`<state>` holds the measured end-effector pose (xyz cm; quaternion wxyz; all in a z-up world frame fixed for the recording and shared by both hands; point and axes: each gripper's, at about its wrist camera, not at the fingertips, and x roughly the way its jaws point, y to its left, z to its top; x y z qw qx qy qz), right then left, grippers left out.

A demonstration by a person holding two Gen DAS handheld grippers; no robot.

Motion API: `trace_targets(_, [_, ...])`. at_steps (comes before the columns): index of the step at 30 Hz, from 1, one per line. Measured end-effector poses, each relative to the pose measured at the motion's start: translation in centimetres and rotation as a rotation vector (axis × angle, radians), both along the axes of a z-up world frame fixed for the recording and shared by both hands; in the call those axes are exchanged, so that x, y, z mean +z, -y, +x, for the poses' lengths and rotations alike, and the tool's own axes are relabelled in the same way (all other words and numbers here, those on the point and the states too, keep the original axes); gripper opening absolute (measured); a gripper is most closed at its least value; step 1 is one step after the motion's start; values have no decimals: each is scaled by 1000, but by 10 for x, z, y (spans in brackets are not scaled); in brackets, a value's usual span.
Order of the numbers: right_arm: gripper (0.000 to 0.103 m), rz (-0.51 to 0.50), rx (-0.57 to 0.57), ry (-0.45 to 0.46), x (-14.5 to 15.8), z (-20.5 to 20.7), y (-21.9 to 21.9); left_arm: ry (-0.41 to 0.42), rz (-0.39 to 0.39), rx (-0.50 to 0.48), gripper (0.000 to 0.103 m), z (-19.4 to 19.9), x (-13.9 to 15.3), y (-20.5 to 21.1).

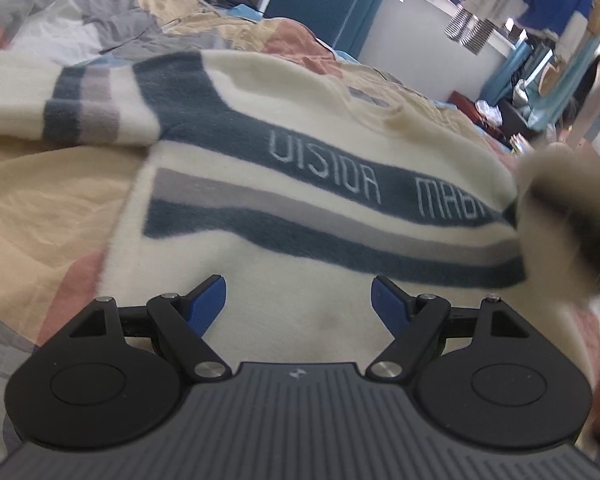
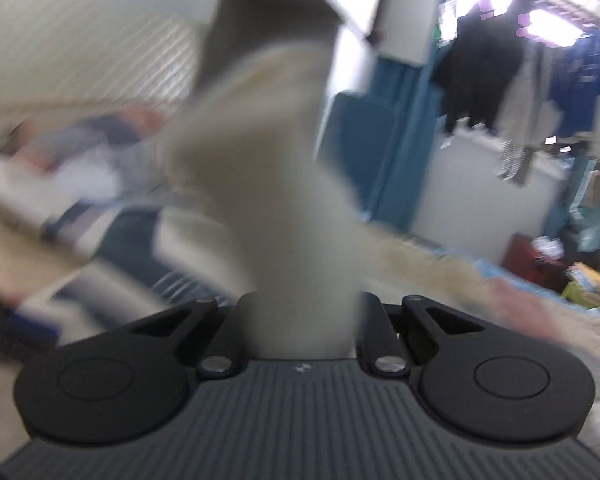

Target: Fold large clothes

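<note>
Your left wrist view is evenly lit by soft daylight and mostly sharp: the lettering on the cream sweater (image 1: 300, 184) reads cleanly, though a smeared blur intrudes at the right edge. Your right wrist view is heavily motion-blurred; the cream fabric (image 2: 283, 208) ahead is featureless. Bright windows (image 2: 548, 28) glare at upper right. Fisheye bending curves both frames' edges.
</note>
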<state>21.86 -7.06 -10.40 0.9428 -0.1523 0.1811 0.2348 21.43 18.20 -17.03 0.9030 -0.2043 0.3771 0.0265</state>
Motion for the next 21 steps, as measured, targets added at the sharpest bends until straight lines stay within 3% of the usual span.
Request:
trace_targets(5, [12,2,46,-108,-38,-12,-22,15,-18,36,83,2,3,-13])
trace_targets(12, [12,-8,162,-64,-35,-36,-40,67,-31,92,83,-4,15,-30])
trace_targets(17, [16,-18,138,-309,-67,-24,-50,90,-54,130,83,-8,18,-48])
trace_targets(18, [22,3,134,-331,-68,-24,-46,103,-71,123,83,-9,18,-50])
trace_targets(20, [51,47,142,-375,-62,-24,-42,139,-115,92,83,-11,19,-51])
trace_targets(21, [76,56,146,-398,-57,-25,-40,154,-126,78,83,-12,20,-49])
